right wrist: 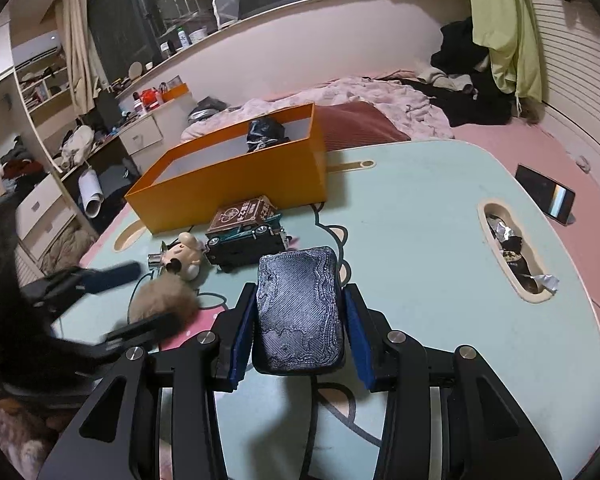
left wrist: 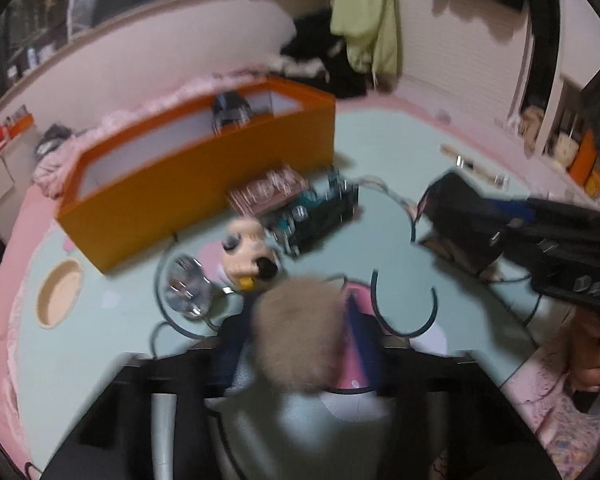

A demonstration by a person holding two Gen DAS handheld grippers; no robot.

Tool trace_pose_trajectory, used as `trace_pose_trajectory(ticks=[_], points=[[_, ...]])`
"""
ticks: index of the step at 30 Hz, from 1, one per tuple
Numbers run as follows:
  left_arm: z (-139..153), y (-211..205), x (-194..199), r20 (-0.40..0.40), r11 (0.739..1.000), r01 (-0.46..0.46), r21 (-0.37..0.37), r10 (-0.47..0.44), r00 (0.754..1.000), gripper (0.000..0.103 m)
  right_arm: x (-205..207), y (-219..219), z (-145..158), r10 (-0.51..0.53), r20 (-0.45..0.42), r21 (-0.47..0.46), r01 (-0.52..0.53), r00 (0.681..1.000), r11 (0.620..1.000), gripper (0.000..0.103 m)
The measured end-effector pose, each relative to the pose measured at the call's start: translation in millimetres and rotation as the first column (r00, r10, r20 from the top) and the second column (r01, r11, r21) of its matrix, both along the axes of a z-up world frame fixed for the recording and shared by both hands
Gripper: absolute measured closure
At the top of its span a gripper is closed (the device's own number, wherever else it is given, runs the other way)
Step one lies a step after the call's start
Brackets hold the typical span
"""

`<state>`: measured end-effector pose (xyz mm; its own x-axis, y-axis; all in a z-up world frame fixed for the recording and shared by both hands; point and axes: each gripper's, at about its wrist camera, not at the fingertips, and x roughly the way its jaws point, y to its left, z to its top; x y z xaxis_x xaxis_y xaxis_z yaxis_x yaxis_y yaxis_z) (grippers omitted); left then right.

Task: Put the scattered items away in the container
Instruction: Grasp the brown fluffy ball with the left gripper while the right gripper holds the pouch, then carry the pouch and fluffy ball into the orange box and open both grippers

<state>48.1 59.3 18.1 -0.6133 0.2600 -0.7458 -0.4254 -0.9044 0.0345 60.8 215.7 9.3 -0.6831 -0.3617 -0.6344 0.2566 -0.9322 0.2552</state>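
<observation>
- The left gripper (left wrist: 300, 344) has its jaws clenched on a beige fur pom-pom (left wrist: 300, 332); in the left wrist view the ball fills the gap between the pads at lower centre, so the soft body is squeezed for carrying
- The right gripper (right wrist: 298, 320) grasps a dark grey printed block (right wrist: 300, 312); both blue pads (right wrist: 242, 336) press its long sides at lower centre of the right wrist view, which keeps the flat face upward and stable
- The orange box (right wrist: 236, 176), judged to be the container, stands open-topped at upper centre left on the pale green bench (right wrist: 420, 220); a dark bundle (right wrist: 264, 130) already lies inside near its far end
- Items not yet tidied lie just in front of the box: a brown carton (right wrist: 242, 214), a toy truck (right wrist: 244, 240) touching it, and a small doll head (right wrist: 184, 254) beside a shiny metal piece (left wrist: 188, 292)
- Both grippers are loaded together, probably so that one trip to the box clears two items
- A phone (right wrist: 546, 194) lies apart at the right of the frame, off the bench; the slot (right wrist: 512, 248) in the bench holds wrappers
- The left wrist view is blurred, so fine contact there is a judgement
</observation>
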Motion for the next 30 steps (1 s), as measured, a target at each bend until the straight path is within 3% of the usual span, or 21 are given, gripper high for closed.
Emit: trace_pose_trajectory(ticks=[9,14,20,26,30], points=[[28,-35,33,-0.072,0.991,-0.028,0.13,0.038,0.997,0.069,3,-1,1,0.008,-0.011,-0.002,-0.008,1.0,1.0,0.06],[59,-54,28,-0.135,0.982,-0.058,0.182,0.083,0.987,0.069,-1,-12,13,0.031,-0.033,-0.017,-0.032,0.999,0.999,0.06],[92,-66,-13,-0.2,0.979,-0.083,0.185,0.12,0.972,0.069,-27,-32,38,0.057,-0.086,-0.005,-0.058,0.995,0.998,0.06],[100,-76,-76,-0.181,0.976,-0.134,0.169,0.164,0.97,0.069,-73,-53,61,0.08,-0.115,0.01,-0.08,0.99,0.997,0.06],[94,-83,-108,-0.142,0.969,-0.161,0.185,0.189,0.972,0.069,-109,-61,65,0.088,-0.077,-0.006,-0.088,0.993,0.996,0.06]])
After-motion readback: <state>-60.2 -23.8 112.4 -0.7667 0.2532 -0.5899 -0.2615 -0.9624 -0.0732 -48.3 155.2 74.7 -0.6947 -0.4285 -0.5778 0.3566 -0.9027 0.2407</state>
